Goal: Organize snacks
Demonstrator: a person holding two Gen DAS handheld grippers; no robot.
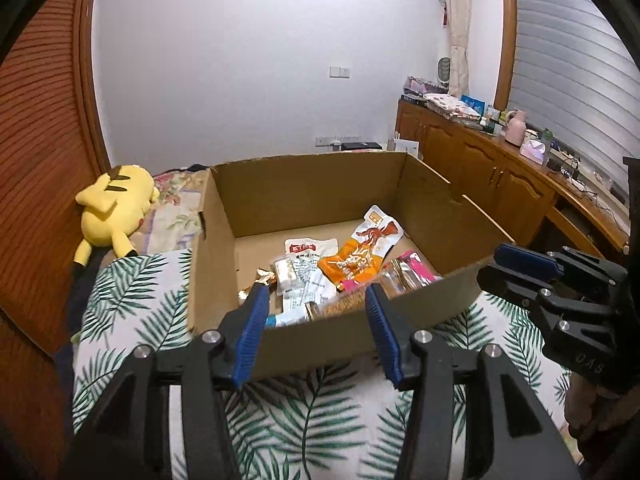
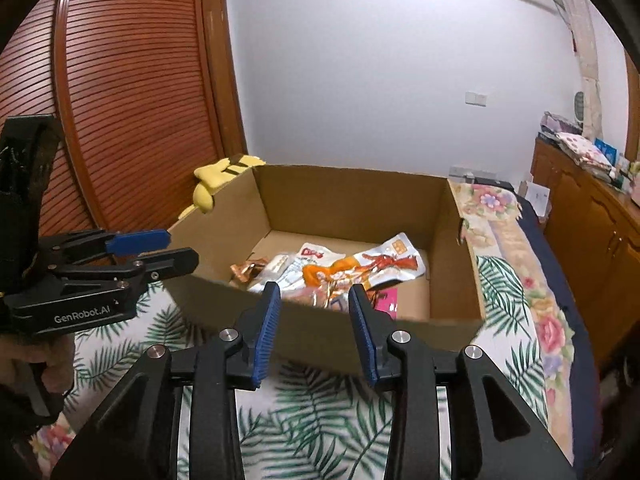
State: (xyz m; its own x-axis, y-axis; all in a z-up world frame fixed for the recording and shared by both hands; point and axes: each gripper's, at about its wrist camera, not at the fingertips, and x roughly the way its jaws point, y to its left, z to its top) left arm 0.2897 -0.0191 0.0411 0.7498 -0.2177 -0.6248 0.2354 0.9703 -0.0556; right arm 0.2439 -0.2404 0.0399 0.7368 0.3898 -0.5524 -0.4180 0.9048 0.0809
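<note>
Both sets of fingers stood parted and empty, left gripper [image 1: 316, 296] and right gripper [image 2: 314, 294] near the front wall of the cardboard box [image 1: 312, 188] on the leaf-print bed [image 1: 304, 412], snack packets [image 1: 352, 260] loose on the box floor.

Dim, even indoor light; strong fisheye bending and black vignetted corners.

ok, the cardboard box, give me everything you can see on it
The cardboard box is plain brown corrugated card, open-topped, walls upright, with a cut notch in its right rim. It sits on the leaf-print bedspread, a yellow plush toy just beyond its far left corner. Inside, snack packets lie loose on the floor, an orange one on top. Neither gripper touches it.
</note>
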